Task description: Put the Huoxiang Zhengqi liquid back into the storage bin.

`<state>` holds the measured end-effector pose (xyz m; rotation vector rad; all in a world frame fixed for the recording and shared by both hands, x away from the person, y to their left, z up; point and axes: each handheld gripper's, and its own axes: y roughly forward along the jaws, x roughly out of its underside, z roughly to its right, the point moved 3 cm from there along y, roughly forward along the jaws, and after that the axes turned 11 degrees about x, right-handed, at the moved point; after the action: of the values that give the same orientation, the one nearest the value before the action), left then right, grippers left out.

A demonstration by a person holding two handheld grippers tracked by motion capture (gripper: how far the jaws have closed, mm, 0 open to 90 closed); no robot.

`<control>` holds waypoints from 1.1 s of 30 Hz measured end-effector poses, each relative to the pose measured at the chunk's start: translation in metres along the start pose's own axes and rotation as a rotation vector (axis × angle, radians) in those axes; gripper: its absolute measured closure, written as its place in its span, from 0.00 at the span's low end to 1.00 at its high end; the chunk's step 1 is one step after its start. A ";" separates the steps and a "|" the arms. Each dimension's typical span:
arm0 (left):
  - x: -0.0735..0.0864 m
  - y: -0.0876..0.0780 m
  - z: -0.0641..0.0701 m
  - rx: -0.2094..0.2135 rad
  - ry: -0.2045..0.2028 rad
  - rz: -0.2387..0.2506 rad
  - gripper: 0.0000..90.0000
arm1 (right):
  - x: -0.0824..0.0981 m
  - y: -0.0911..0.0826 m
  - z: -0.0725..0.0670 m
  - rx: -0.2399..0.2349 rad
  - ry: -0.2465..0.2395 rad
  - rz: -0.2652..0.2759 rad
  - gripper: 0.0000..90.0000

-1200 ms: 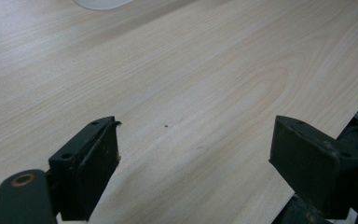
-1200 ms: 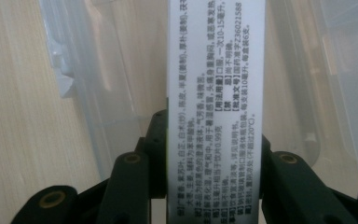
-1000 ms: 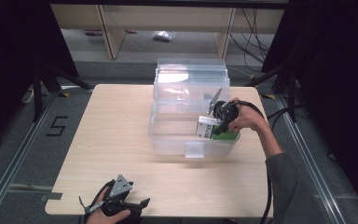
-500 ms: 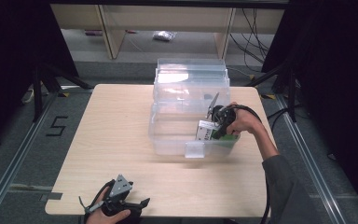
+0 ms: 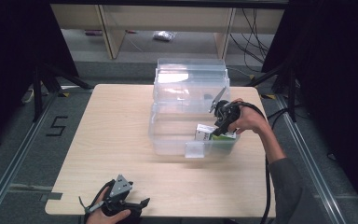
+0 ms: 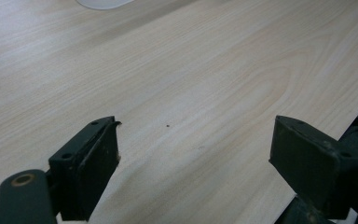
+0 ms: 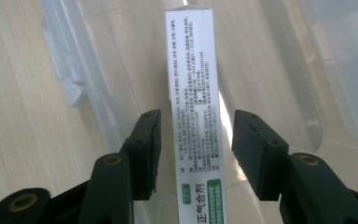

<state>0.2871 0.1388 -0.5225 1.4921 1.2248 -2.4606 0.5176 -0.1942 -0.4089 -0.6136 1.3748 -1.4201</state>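
A narrow white and green carton [image 5: 205, 132] stands in the front right part of a clear plastic bin [image 5: 168, 140]. My right gripper [image 5: 218, 127] reaches down into the bin over it. In the right gripper view the carton [image 7: 193, 88] is between the jaws of the right gripper [image 7: 196, 140], with a gap on each side. These jaws have just been opening and do not press on the carton. My left gripper [image 5: 137, 205] rests at the table's front edge, and in its own view the left gripper [image 6: 196, 140] stands open over bare wood.
The bin's clear lid [image 5: 191, 77] stands up behind it at the table's [image 5: 112, 126] far side. A clear latch tab [image 5: 195, 149] juts from the bin's front wall. Shelving and cables lie beyond the table. The bin wall [image 7: 98, 88] runs close beside the right gripper's left jaw.
The right gripper has sunk slightly into the bin with the carton and its jaws have parted from it. The left gripper has stayed put.
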 end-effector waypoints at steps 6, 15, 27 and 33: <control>0.000 0.000 -0.001 -0.010 0.002 -0.003 0.16 | 0.002 -0.013 0.000 0.037 0.050 0.057 0.52; 0.000 0.000 0.000 0.000 -0.004 0.003 0.16 | 0.003 -0.025 -0.004 0.074 0.157 0.121 0.41; -0.001 -0.001 0.000 -0.004 -0.005 -0.014 0.16 | 0.010 -0.034 -0.008 0.085 0.275 0.205 0.35; -0.001 0.000 0.000 -0.004 -0.002 0.003 0.16 | 0.012 -0.041 -0.015 0.097 0.330 0.253 0.32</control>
<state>0.2877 0.1386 -0.5214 1.4893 1.2262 -2.4555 0.4870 -0.2059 -0.3773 -0.1370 1.5660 -1.4119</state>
